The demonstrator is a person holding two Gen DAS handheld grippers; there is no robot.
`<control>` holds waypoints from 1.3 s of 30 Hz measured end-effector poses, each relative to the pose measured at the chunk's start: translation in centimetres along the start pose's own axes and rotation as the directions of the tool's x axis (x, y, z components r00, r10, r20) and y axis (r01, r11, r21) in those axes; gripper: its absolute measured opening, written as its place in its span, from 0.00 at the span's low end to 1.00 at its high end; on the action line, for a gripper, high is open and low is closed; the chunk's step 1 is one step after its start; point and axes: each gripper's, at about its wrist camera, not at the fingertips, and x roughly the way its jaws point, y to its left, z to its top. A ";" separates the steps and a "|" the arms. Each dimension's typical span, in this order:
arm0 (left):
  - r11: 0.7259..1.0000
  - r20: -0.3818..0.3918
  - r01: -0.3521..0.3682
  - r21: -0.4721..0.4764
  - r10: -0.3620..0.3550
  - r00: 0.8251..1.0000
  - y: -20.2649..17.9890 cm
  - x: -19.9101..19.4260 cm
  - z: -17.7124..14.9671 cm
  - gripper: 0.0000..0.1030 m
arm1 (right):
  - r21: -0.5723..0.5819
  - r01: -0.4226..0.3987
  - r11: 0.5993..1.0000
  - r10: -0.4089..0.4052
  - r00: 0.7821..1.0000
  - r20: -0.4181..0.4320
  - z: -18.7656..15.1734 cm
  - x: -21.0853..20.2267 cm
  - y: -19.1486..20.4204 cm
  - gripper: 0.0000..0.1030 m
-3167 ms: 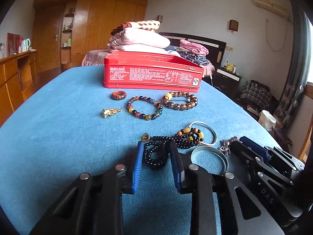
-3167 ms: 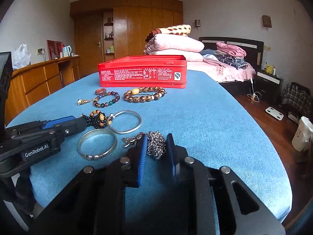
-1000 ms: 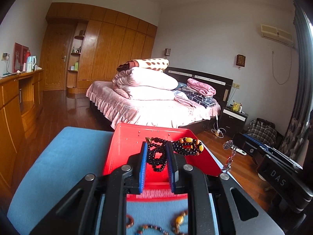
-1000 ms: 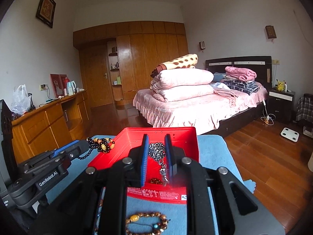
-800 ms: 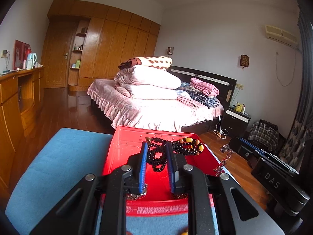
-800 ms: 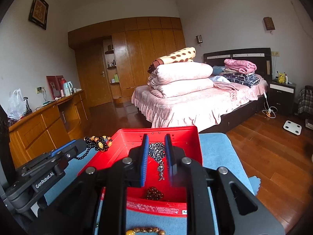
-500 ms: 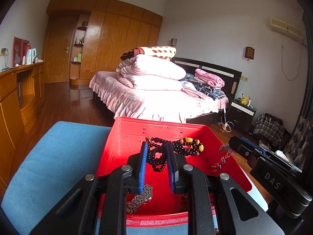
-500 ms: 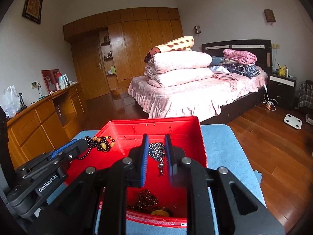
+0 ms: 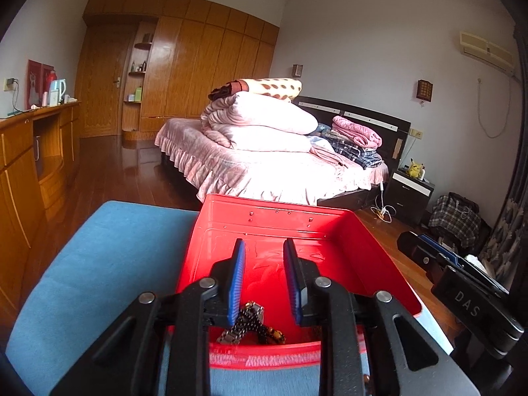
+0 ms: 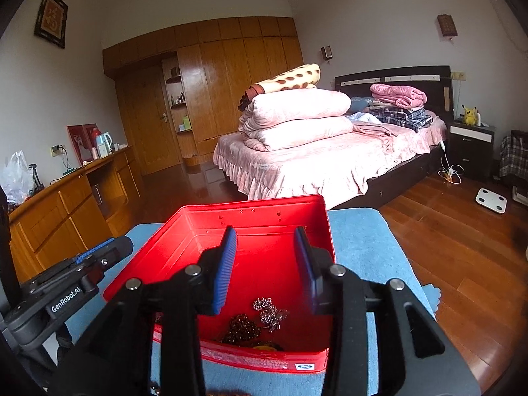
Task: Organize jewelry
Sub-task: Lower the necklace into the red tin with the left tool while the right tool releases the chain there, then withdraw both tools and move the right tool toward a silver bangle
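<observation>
An open red tin box (image 9: 379, 257) (image 10: 184, 227) sits on the blue tablecloth (image 9: 99, 264). My left gripper (image 9: 264, 277) is open and empty above the box's near part. Below it in the box lie a metal watch band (image 9: 242, 325) and the dark beaded necklace (image 9: 269, 333). My right gripper (image 10: 265, 267) is open and empty over the box. The silver bead chain with its charm (image 10: 269, 312) and a dark red bead bracelet (image 10: 242, 326) lie on the box floor under it. Each gripper shows at the other view's edge (image 9: 462, 283) (image 10: 66, 283).
The tablecloth edge (image 10: 396, 247) drops to a wooden floor on the right. A bed with stacked pink quilts (image 10: 297, 115) stands behind. A wooden sideboard (image 9: 29, 165) runs along the left. More beads (image 10: 155, 387) peek out on the cloth in front of the box.
Both grippers have opened over the box. The black beaded necklace has dropped from the left one and the silver chain from the right one; both now lie inside the box.
</observation>
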 end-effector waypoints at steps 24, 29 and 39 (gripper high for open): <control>0.993 0.072 -0.112 0.027 0.110 0.991 0.8 -17.6 -10.3 0.92 | 0.013 0.051 0.999 -0.050 0.998 -0.047 -12.1 -17.7 3.3 0.74; 0.983 0.070 -0.159 0.087 0.153 0.986 0.9 -18.9 -12.2 0.94 | -0.013 0.033 0.999 -0.034 0.997 -0.074 -13.8 -18.3 4.3 0.84; 0.972 0.078 -0.214 0.099 0.207 0.975 2.1 -20.0 -14.7 0.94 | -0.055 0.022 0.998 -0.028 0.993 -0.112 -17.4 -17.6 7.0 0.84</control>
